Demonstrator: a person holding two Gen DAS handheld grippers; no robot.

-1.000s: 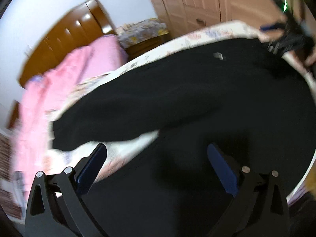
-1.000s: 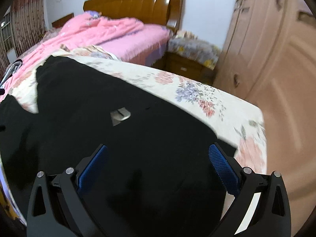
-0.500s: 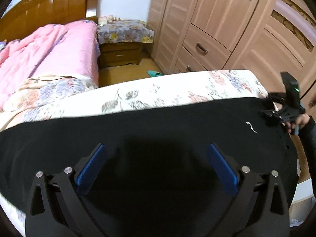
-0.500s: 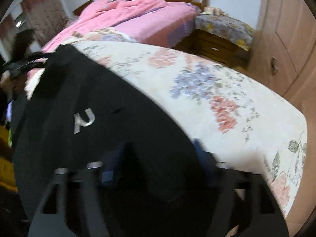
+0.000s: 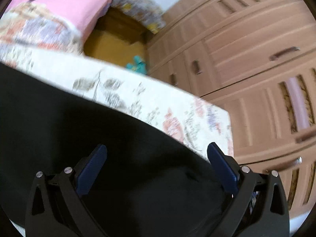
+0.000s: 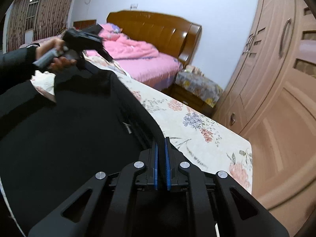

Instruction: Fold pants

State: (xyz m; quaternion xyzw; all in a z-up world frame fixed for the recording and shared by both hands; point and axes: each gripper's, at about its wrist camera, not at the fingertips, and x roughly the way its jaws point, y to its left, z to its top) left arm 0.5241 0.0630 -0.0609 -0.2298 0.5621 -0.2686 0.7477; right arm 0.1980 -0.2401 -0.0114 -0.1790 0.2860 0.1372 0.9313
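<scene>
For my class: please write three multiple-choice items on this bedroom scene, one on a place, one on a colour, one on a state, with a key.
1. Where do the pants lie?
A. on the floral sheet
B. on the floor
C. in the wardrobe

2. What colour is the quilt by the headboard?
A. green
B. pink
C. white

3. How is the right claw?
A. wide open
B. out of view
C. shut on the pants' edge

Key: 1 A, black fabric spreads over the flowered cover; 2 B, the crumpled bedding is pink; 3 C, its blue pads pinch dark cloth.

Left gripper (image 5: 157, 164) jaws wide apart above black pants (image 5: 83, 134). Pants spread on floral bed sheet (image 5: 122, 90). Wooden wardrobe (image 5: 256, 69) beyond; teal item (image 5: 137, 65) on floor.
</scene>
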